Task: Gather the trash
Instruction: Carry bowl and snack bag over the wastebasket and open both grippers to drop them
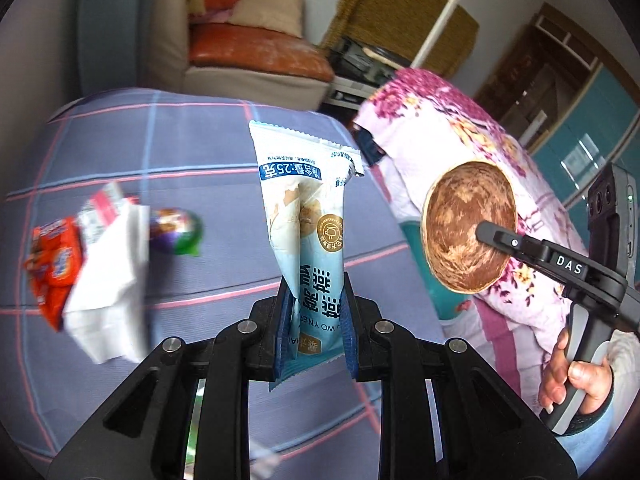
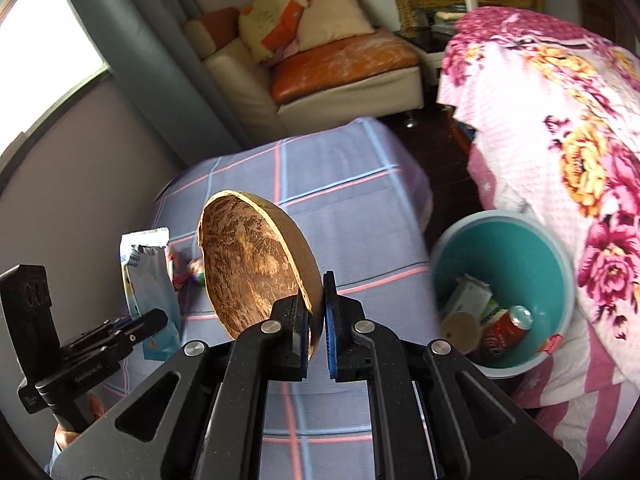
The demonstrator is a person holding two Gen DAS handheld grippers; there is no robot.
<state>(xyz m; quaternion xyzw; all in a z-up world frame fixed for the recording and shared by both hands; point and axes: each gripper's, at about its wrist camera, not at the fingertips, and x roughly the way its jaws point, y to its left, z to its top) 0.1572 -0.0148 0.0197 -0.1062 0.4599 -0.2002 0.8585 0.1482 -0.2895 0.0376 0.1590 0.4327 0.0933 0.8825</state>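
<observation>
Left wrist view, lower centre: the left gripper (image 1: 314, 320) is clamped on a pale blue snack packet (image 1: 308, 216), which stands up out of the jaws; its print reads "25" with Chinese characters and "WO YIN". At right, the right gripper (image 1: 486, 232), marked "DAS", pinches the rim of a brown coconut-shell bowl (image 1: 470, 228). At mid-left, an orange wrapper (image 1: 52, 264), white paper (image 1: 108, 276) and a purple-green wrapper (image 1: 176, 232) lie on the checked blue sheet (image 1: 192, 152). Right wrist view: the teal bin (image 2: 516, 240), at right below the floral quilt (image 2: 560, 120), holds a red can (image 2: 506, 330) and cartons. Both loads look mid-carry; the next move calls for swinging each over the bin's mouth, then releasing
</observation>
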